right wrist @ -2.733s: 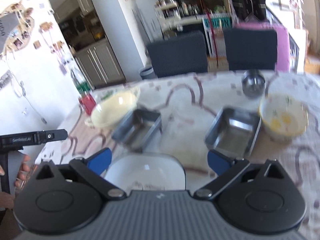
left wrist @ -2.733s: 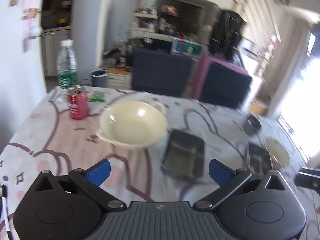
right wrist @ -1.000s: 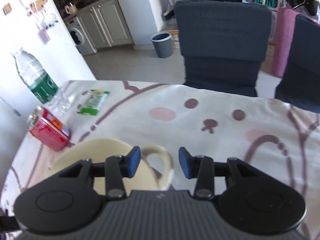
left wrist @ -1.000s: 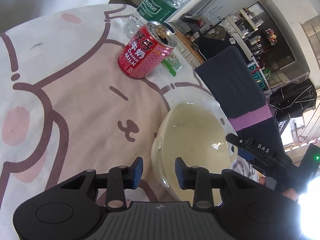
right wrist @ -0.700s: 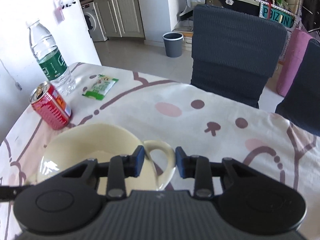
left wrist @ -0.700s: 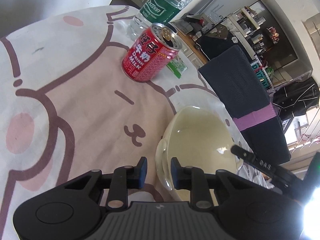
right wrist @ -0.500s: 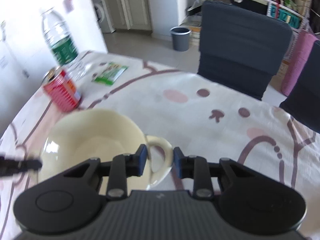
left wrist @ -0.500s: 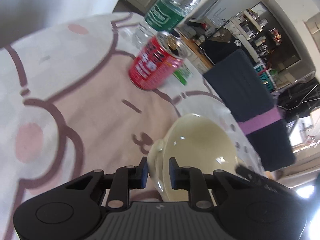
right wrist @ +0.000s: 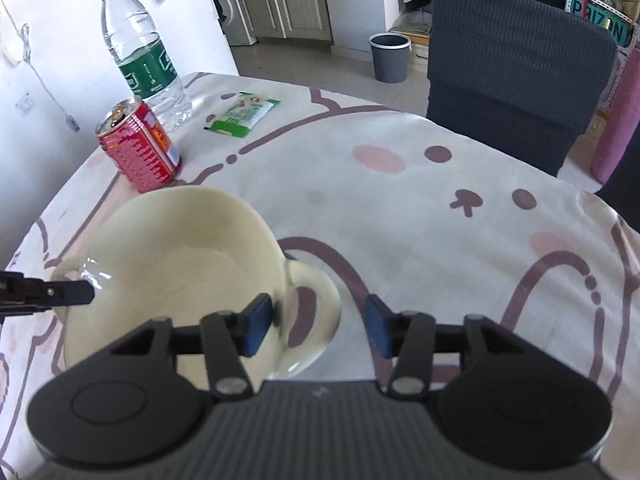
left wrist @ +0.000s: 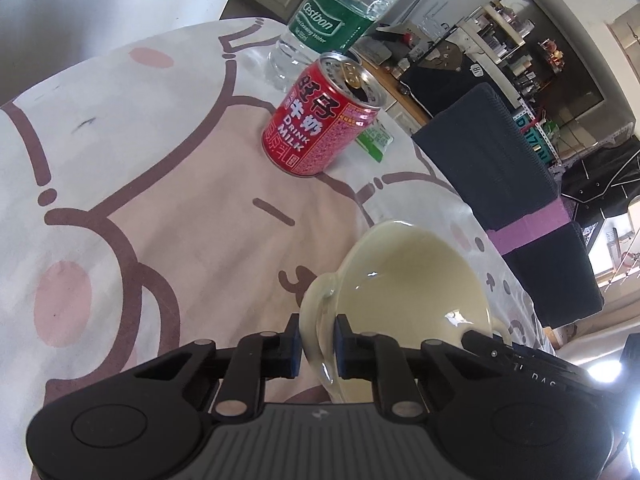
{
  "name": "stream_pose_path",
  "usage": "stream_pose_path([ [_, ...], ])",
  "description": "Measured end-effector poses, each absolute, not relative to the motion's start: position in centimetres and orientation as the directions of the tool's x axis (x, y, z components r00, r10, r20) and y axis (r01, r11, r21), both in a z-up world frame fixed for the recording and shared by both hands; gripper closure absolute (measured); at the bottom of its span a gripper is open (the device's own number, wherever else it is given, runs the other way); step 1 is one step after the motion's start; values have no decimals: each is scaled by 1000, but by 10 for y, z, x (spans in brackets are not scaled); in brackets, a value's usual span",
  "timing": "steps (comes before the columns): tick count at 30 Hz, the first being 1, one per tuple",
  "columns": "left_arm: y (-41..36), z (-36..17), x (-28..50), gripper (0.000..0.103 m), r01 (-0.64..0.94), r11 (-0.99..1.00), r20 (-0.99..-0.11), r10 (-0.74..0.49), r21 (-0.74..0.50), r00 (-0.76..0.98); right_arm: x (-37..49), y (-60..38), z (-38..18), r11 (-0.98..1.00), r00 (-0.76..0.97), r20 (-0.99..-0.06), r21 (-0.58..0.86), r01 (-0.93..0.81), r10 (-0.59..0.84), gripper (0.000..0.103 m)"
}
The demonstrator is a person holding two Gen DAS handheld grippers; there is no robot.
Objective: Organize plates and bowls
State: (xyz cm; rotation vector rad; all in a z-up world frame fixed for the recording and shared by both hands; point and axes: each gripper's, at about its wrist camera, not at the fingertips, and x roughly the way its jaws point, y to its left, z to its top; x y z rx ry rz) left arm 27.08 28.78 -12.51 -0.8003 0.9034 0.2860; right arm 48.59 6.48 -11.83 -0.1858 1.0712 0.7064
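A cream bowl (left wrist: 408, 284) with two loop handles is held between both grippers, tilted over the patterned tablecloth. My left gripper (left wrist: 318, 342) is shut on the bowl's left handle (left wrist: 316, 308). In the right wrist view the bowl (right wrist: 172, 264) fills the lower left. My right gripper (right wrist: 318, 326) is open, with its fingers on either side of the bowl's right handle (right wrist: 316, 296) and a gap beside it. The left gripper's finger (right wrist: 48, 292) shows at the bowl's far rim.
A red milk drink can (left wrist: 320, 120) and a green-labelled water bottle (left wrist: 332, 12) stand near the table's left edge, with a green snack packet (right wrist: 244, 114) beside them. Dark chairs (right wrist: 516, 60) stand behind the table. A grey bin (right wrist: 390, 56) is on the floor.
Both grippers came in from afar and closed on the bowl's two handles. The bowl tipped up. The right gripper's fingers have since spread apart around its handle.
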Motion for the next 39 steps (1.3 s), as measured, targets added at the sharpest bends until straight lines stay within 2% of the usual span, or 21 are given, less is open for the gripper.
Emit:
stream_pose_path([
  [2,287,-125,271,85,-530,692,-791,-98,-491,604,489,63,-119,767,275,-849,211,-606,451,47],
  [4,288,-126,271,85,-523,693,-789,-107,-496,606,491,61,-119,762,255,-845,243,-600,470,54],
  [5,289,-127,272,86,-522,691,-787,-113,-501,606,491,60,-119,756,241,-842,262,-599,483,62],
  [6,290,-128,272,86,-521,687,-786,-120,-507,607,492,60,-119,751,227,-838,283,-597,496,66],
  [13,303,-144,273,87,-502,642,-756,-194,-580,625,491,61,-117,749,224,-839,283,-600,496,67],
  [25,298,-122,270,87,-501,712,-786,-115,-491,608,471,54,-111,731,235,-807,315,-605,542,71],
  [39,249,-54,243,88,-332,760,-680,-190,-558,708,421,-8,-32,787,372,-754,298,-540,541,73],
])
